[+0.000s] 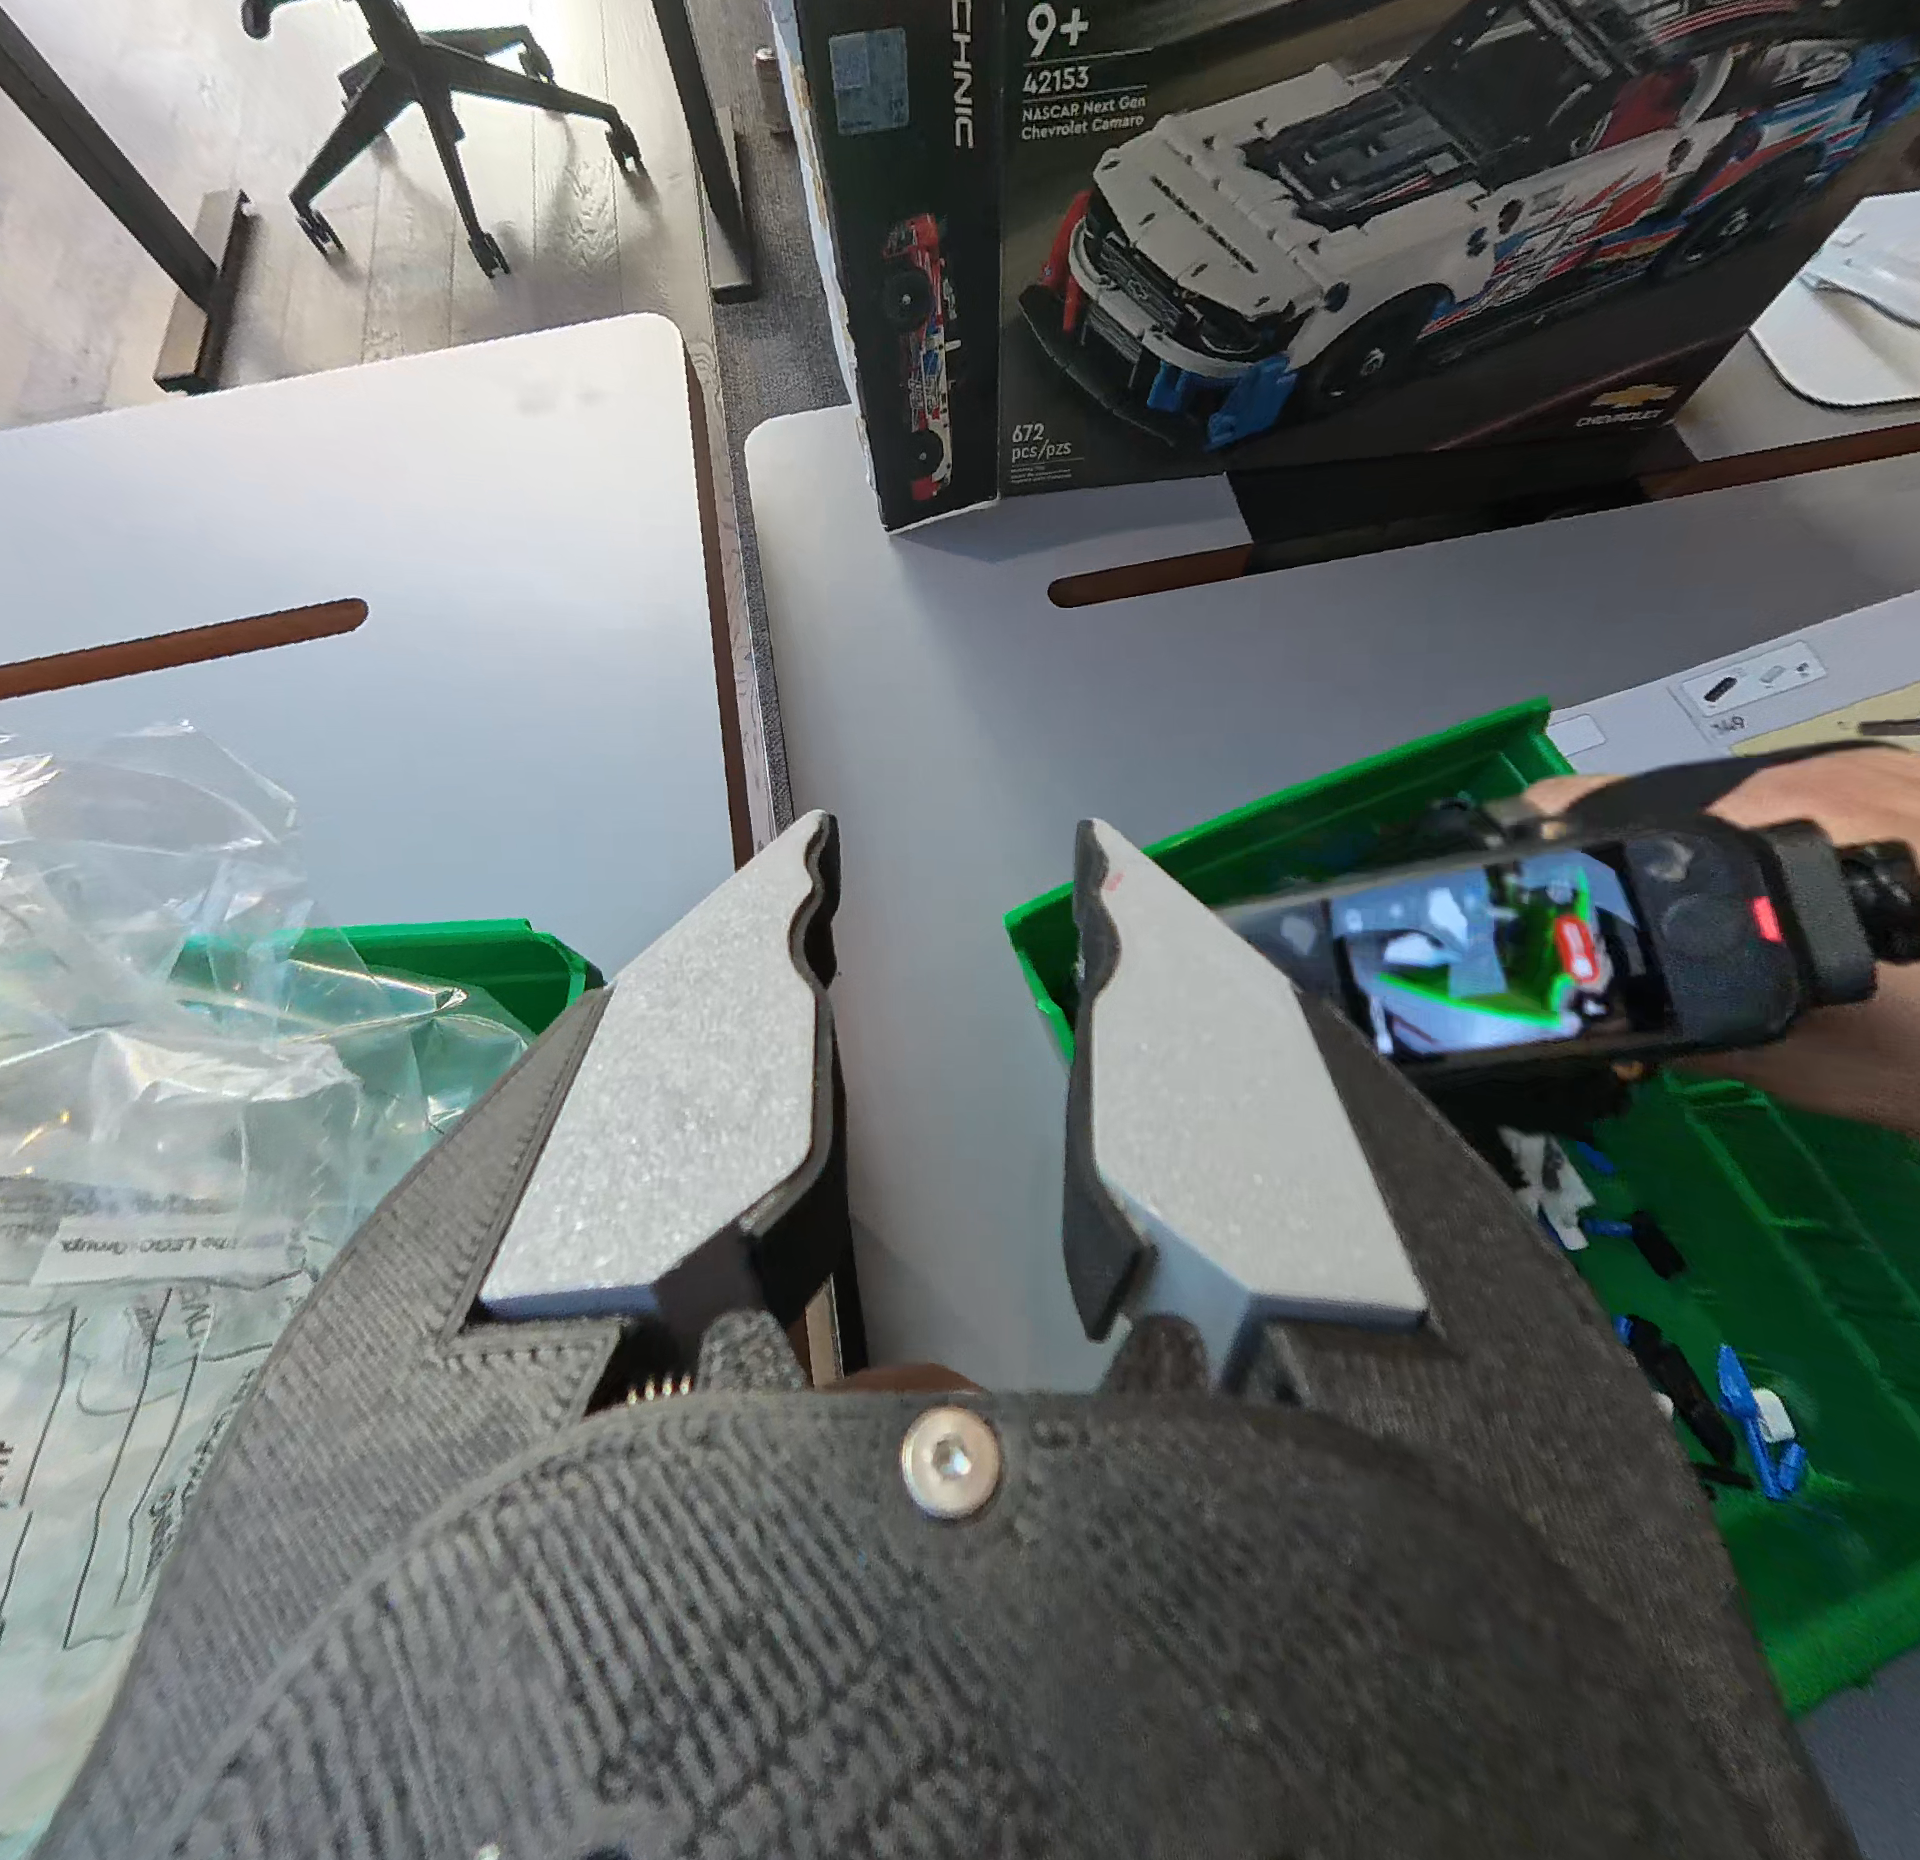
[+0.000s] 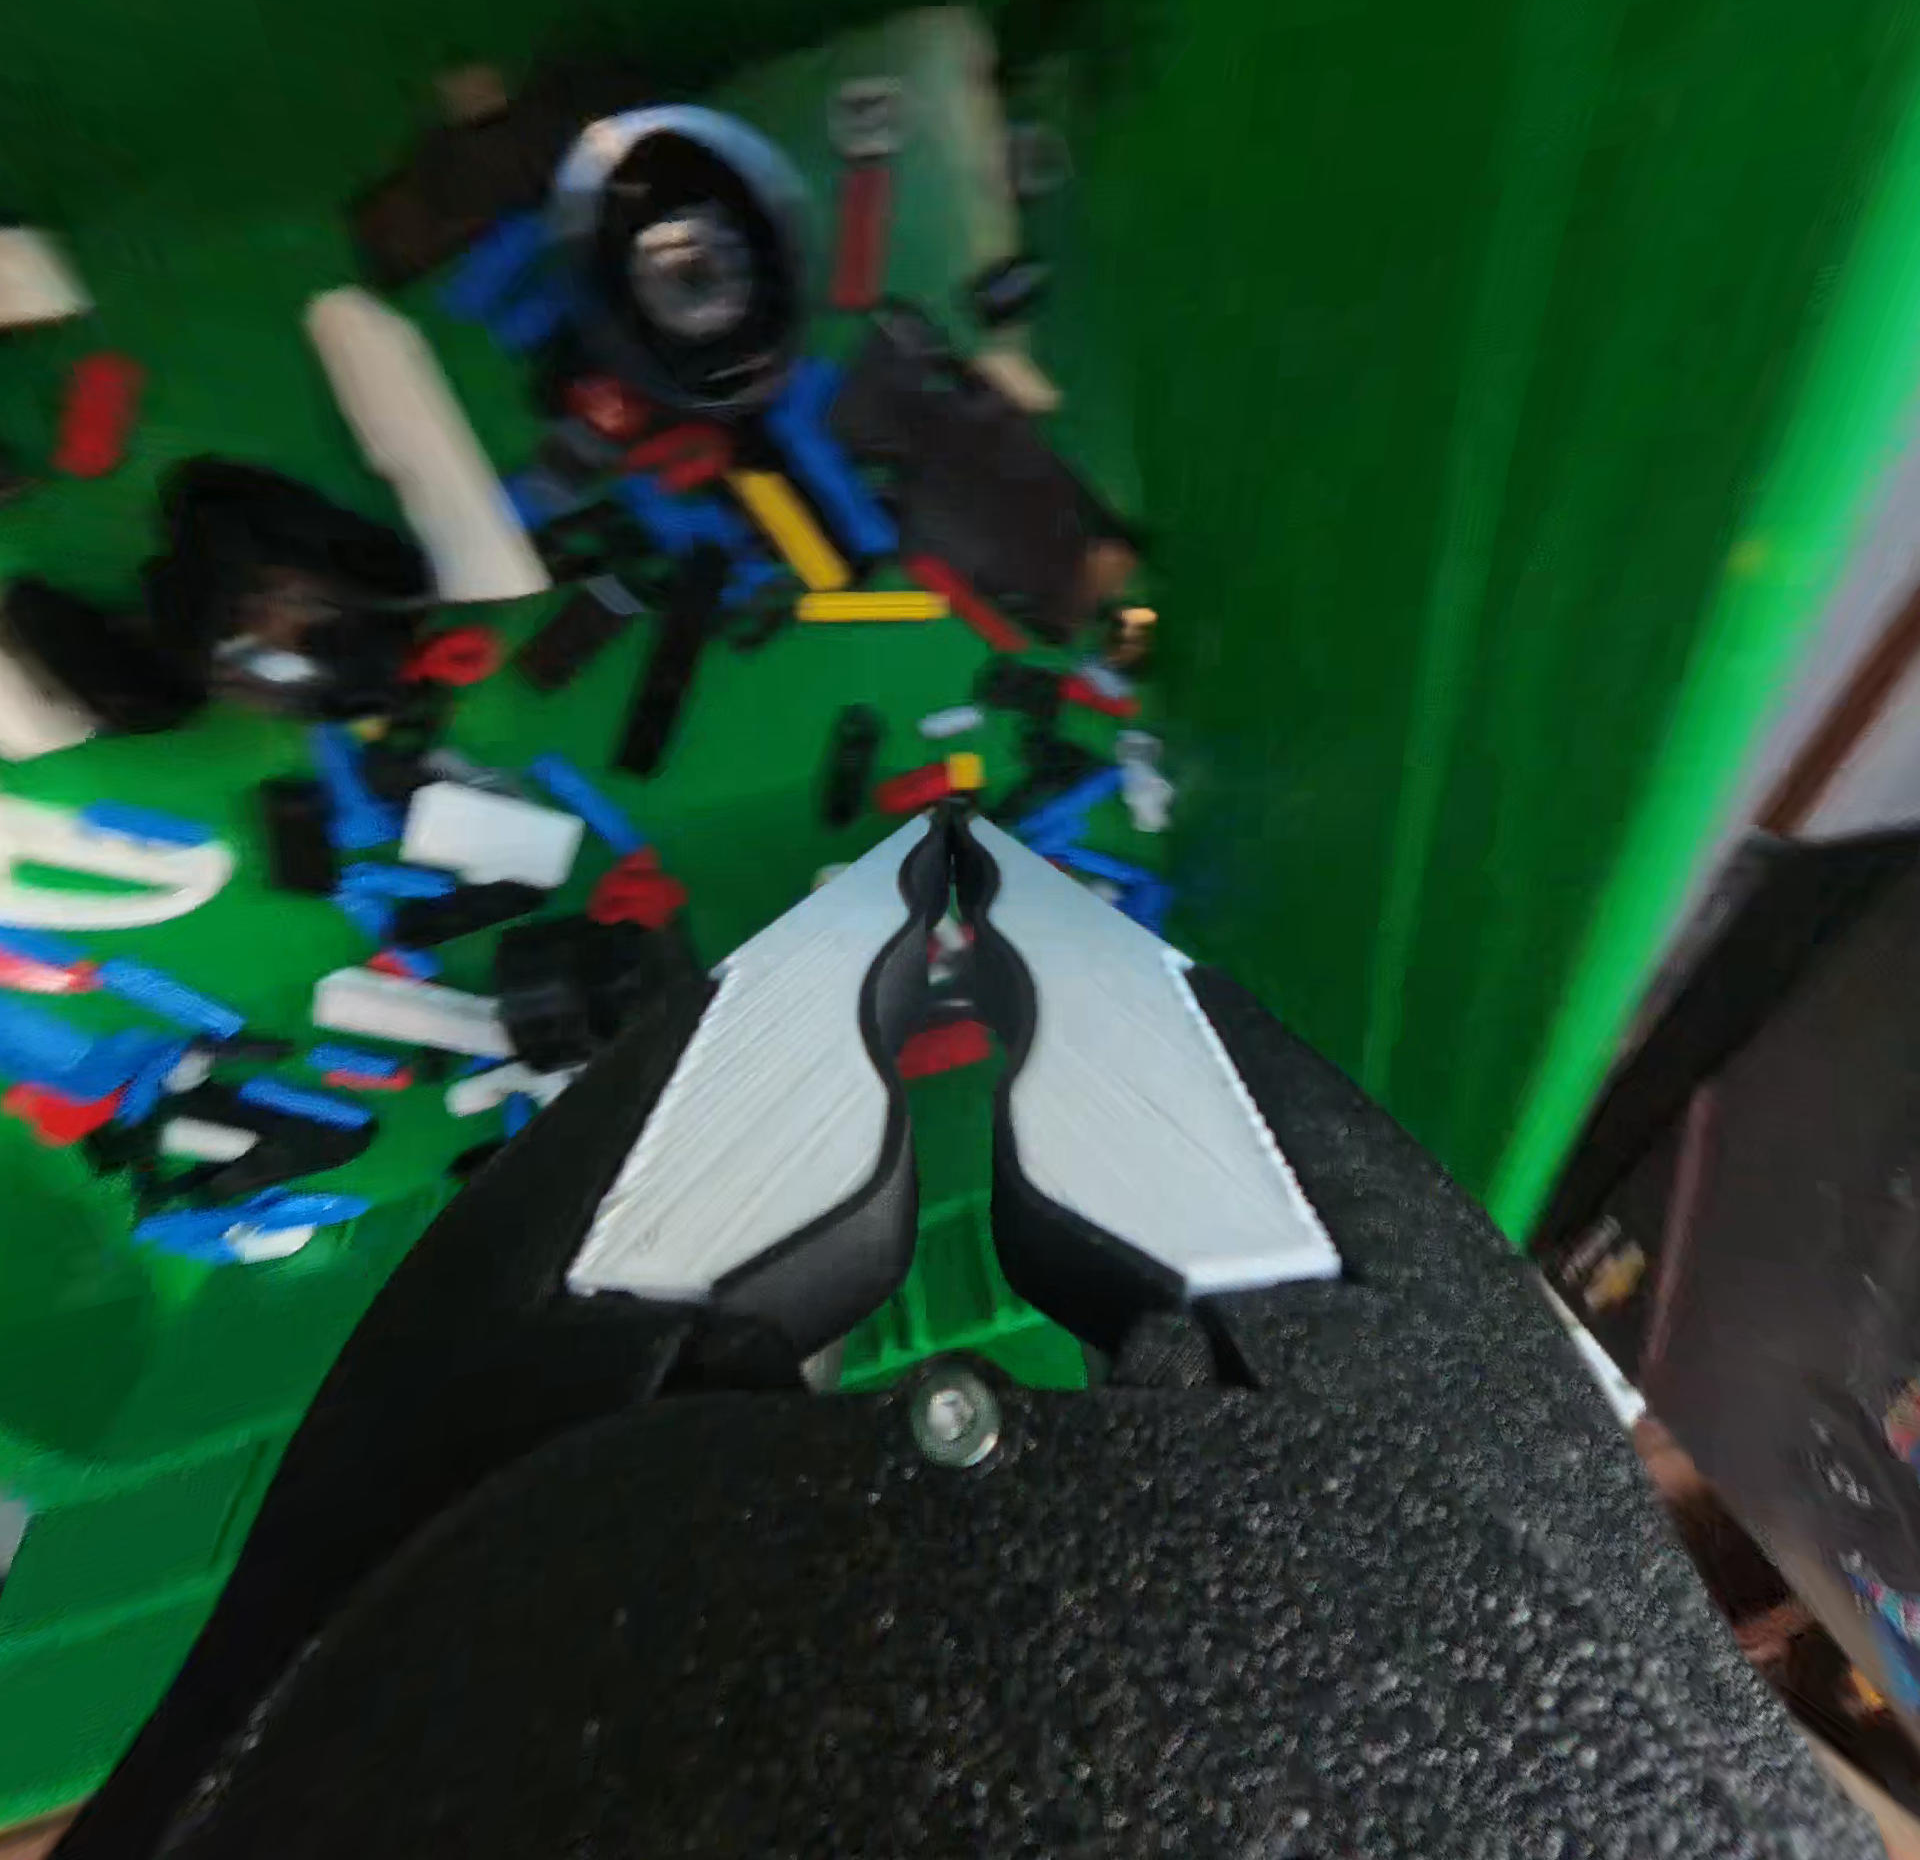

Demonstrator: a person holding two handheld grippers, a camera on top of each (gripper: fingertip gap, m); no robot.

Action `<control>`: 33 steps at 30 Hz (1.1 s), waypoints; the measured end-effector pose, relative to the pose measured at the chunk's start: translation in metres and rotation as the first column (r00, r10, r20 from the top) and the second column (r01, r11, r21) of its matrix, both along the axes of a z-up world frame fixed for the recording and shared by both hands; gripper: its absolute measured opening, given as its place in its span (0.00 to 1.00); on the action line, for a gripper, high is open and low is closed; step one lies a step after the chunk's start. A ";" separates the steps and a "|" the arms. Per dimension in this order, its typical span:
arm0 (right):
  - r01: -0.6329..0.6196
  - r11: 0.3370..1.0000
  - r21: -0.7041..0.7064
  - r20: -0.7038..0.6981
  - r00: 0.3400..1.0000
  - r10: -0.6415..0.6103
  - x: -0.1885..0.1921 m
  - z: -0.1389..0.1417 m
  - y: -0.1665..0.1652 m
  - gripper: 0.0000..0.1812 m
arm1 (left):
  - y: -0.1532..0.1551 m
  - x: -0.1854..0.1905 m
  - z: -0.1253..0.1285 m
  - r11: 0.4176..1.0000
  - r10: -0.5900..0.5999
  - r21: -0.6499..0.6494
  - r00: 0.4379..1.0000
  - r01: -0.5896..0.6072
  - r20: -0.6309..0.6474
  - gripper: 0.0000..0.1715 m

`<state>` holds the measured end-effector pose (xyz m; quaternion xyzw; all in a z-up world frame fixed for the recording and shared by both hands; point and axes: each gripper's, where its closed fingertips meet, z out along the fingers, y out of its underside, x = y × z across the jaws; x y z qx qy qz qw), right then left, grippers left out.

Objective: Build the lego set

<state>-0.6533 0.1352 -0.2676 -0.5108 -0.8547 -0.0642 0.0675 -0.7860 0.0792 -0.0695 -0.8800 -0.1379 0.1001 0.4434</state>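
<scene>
- Left gripper [image 1: 954, 901]: lower centre of the left wrist view, over the white table [image 1: 1195, 688]. Fingers spread wide, nothing between them.
- Right gripper [image 2: 951, 823]: lower centre of the right wrist view, pointing down into the green bin [image 2: 1403, 460]. Fingertips meet at the tip. Whether a small dark piece is pinched there cannot be told; the view is blurred.
- Right gripper, seen from the left wrist view: right edge of the frame, held by a hand [image 1: 1860, 802], with a small lit screen [image 1: 1475, 948] on its body, above the green bin [image 1: 1299, 823].
- Loose bricks [image 2: 644, 522]: scattered on the bin floor, left and centre of the right wrist view. Blue, red, black, white and yellow pieces.
- Tyre [image 2: 686, 262]: black, with a grey hub, upper centre of the right wrist view, lying among the bricks.
- Long white piece [image 2: 416, 439]: upper left of the right wrist view, lying aslant beside the tyre.
- Red piece [image 2: 940, 1047]: visible through the gap between the right gripper's fingers, on the bin floor.
- Set box [image 1: 1299, 200]: upper right of the left wrist view, upright on the table, bearing a picture of a white race car.
- Instruction sheet [image 1: 1756, 688]: right edge of the left wrist view, behind the bin.
- Clear plastic bags [image 1: 156, 979]: left side of the left wrist view, over a second green bin [image 1: 468, 943] on a neighbouring table [image 1: 364, 480].
- Office chair [image 1: 416, 75]: upper left of the left wrist view, on the floor.
</scene>
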 end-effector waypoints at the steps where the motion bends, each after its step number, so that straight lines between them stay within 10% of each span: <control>1: 0.052 0.999 0.009 -0.021 0.998 -0.052 -0.006 0.003 0.010 0.00 | -0.001 0.000 0.000 1.000 -0.001 0.003 1.000 0.001 0.002 0.25; 7: 0.146 0.986 0.075 0.062 0.987 -0.151 0.007 -0.014 0.035 0.00 | 0.000 0.003 -0.001 1.000 -0.012 0.001 1.000 0.012 0.000 0.25; 10: 0.204 0.942 -0.268 0.226 0.963 -0.144 0.030 -0.007 -0.031 0.00 | 0.000 0.005 -0.002 1.000 -0.015 -0.010 1.000 0.015 -0.003 0.26; 13: 0.125 0.990 -0.066 0.061 0.991 -0.121 0.006 0.009 0.008 0.00 | 0.001 0.004 -0.002 1.000 -0.014 -0.009 1.000 0.014 0.001 0.26; 16: 0.161 0.976 -0.148 0.002 0.987 -0.162 -0.004 0.023 0.004 0.02 | 0.000 0.003 -0.002 1.000 -0.010 -0.006 1.000 0.010 0.002 0.26; 28: -0.184 0.880 -0.437 -0.027 0.981 0.192 0.031 0.020 -0.082 0.05 | 0.003 0.008 -0.002 1.000 -0.021 -0.014 1.000 0.020 -0.010 0.26; 33: -0.215 0.956 -0.201 0.056 0.971 0.231 0.031 -0.006 -0.052 0.00 | 0.000 0.006 -0.002 1.000 -0.017 -0.014 1.000 0.017 -0.015 0.26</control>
